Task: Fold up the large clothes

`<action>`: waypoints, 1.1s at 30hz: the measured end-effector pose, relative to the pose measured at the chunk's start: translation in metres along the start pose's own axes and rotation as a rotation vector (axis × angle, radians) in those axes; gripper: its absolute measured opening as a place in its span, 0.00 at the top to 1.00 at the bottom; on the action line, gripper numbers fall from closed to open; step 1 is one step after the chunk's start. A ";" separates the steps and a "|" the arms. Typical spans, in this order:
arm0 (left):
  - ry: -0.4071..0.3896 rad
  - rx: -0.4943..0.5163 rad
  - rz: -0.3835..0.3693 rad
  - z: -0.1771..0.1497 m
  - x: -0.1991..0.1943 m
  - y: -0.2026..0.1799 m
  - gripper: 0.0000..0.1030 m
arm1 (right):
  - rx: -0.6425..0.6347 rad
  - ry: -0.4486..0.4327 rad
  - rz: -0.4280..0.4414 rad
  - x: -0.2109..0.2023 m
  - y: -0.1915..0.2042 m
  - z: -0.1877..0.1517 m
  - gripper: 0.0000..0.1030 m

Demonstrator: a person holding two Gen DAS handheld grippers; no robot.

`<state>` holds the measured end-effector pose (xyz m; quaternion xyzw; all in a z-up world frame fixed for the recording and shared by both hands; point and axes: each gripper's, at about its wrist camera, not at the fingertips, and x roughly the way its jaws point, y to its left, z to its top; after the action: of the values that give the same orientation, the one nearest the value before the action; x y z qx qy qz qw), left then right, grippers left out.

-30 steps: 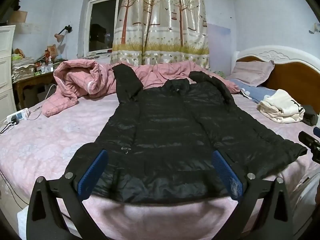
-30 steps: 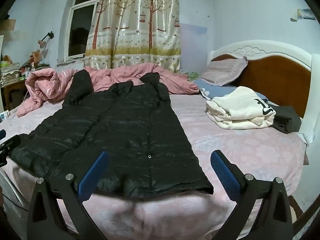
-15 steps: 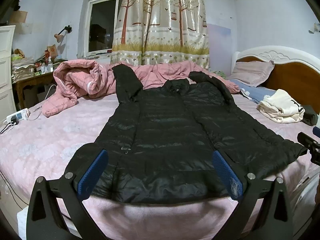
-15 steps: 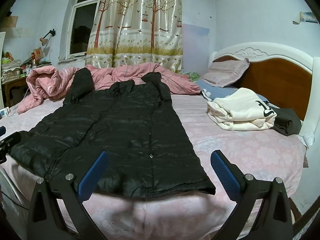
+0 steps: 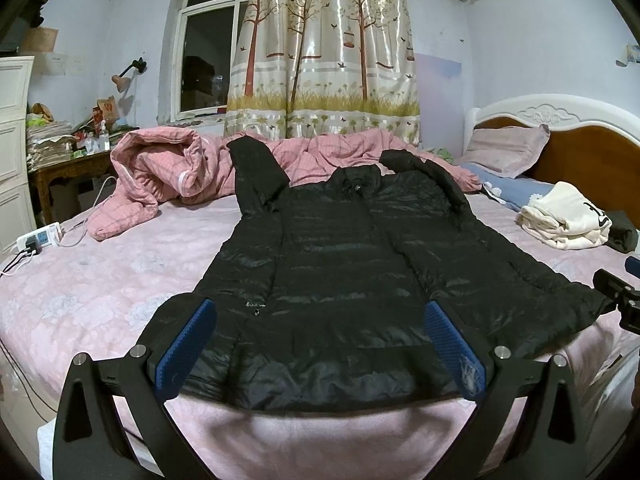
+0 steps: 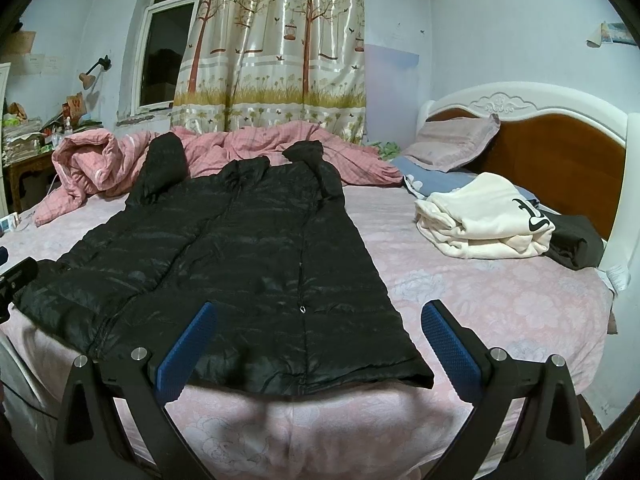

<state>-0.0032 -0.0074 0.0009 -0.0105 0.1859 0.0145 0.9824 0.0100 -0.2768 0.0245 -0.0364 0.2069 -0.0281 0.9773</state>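
Black quilted nylon: the down coat (image 5: 340,280) lies flat on the pink bed (image 5: 100,288), hem toward me. I judge it light, puffy and slick; best pinched at the hem corners. Left view: my left gripper (image 5: 320,348) is spread wide above the hem, holding nothing. Right view: my right gripper (image 6: 316,344) is equally wide, empty, near the coat's (image 6: 240,260) right hem corner.

Your left tool (image 5: 320,346) and right tool (image 6: 318,344) are both spread wide, level, side by side, gripping nothing.
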 end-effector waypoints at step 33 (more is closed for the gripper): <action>0.013 -0.060 0.072 0.001 0.004 0.018 0.00 | 0.001 0.018 0.014 0.001 0.004 -0.003 0.00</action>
<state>0.0004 0.0106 0.0001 -0.0335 0.1918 0.0553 0.9793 0.0100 -0.2734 0.0207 -0.0342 0.2161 -0.0219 0.9755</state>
